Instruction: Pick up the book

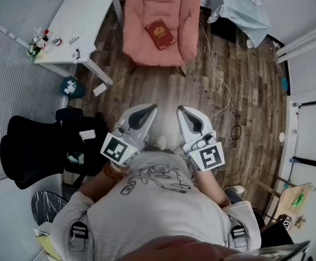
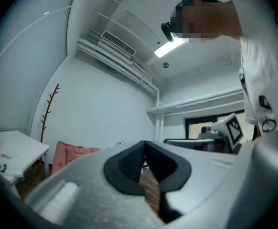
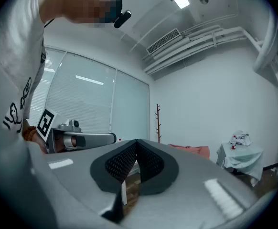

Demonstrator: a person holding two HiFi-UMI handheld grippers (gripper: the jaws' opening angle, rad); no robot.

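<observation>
A dark red book point(image 1: 159, 33) lies flat on the seat of a pink armchair point(image 1: 161, 52) at the top middle of the head view. Both grippers are held close to the person's chest, far short of the chair. My left gripper point(image 1: 153, 108) points toward the chair with its jaws shut and nothing between them. My right gripper point(image 1: 179, 109) is beside it, also shut and empty. In the left gripper view the shut pads point(image 2: 144, 163) meet at a tip and the armchair point(image 2: 72, 155) shows low at the left. The right gripper view shows its pads point(image 3: 135, 163) closed too.
A white table point(image 1: 76, 27) with small bottles stands at the upper left. A cloth-covered side table point(image 1: 244, 10) is at the upper right. A black office chair point(image 1: 36, 145) is at my left. A thin cable point(image 1: 219, 83) runs across the wooden floor.
</observation>
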